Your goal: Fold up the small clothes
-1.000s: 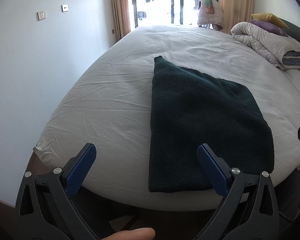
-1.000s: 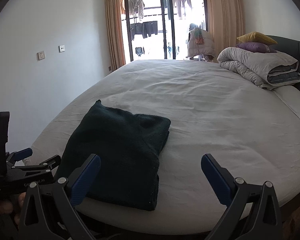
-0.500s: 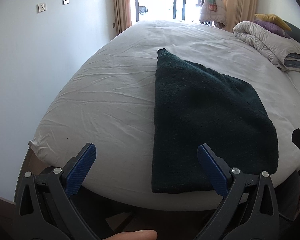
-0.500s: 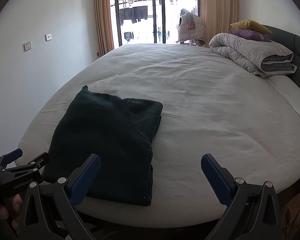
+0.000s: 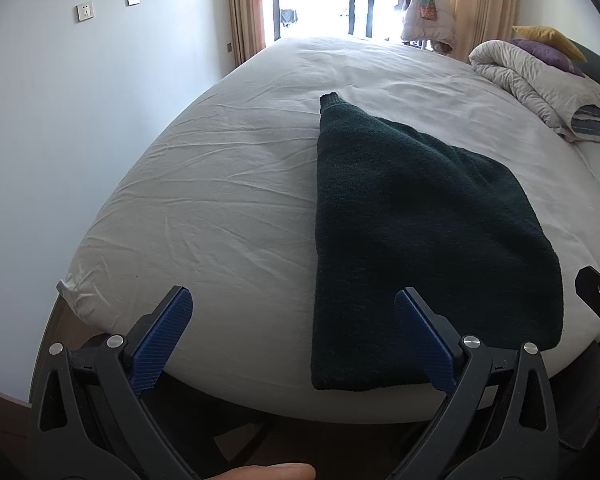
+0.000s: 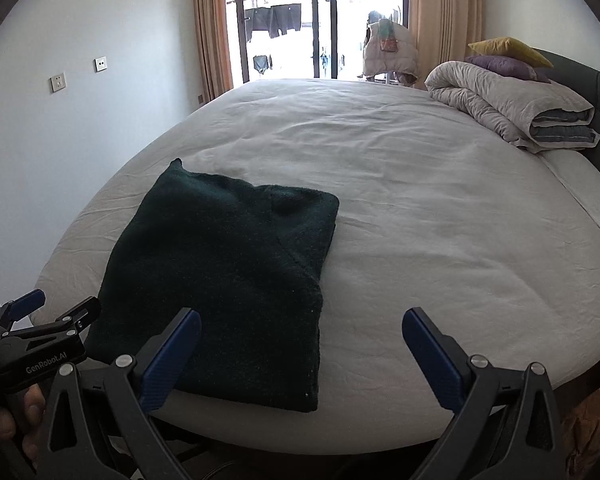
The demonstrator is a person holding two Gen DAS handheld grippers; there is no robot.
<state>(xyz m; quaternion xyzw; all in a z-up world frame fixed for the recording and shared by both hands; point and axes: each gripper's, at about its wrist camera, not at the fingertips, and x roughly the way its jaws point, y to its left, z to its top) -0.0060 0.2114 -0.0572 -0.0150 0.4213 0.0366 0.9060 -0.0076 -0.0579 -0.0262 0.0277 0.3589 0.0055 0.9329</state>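
A dark green knitted garment [image 5: 412, 224] lies folded flat near the front edge of the white bed [image 5: 228, 184]; it also shows in the right wrist view [image 6: 228, 276]. My left gripper [image 5: 292, 328] is open and empty, held just off the bed's front edge at the garment's near left corner. My right gripper [image 6: 300, 344] is open and empty, held off the front edge at the garment's near right corner. The left gripper also shows at the left of the right wrist view [image 6: 40, 320].
A rolled grey duvet [image 6: 508, 108] with purple and yellow pillows lies at the far right of the bed. A white wall [image 5: 80, 120] stands to the left. A balcony door with curtains [image 6: 320, 20] is beyond the bed. Dark floor lies below the bed edge.
Both grippers have moved slightly closer to the bed and tilted down a little; both stay open. The garment has not moved.
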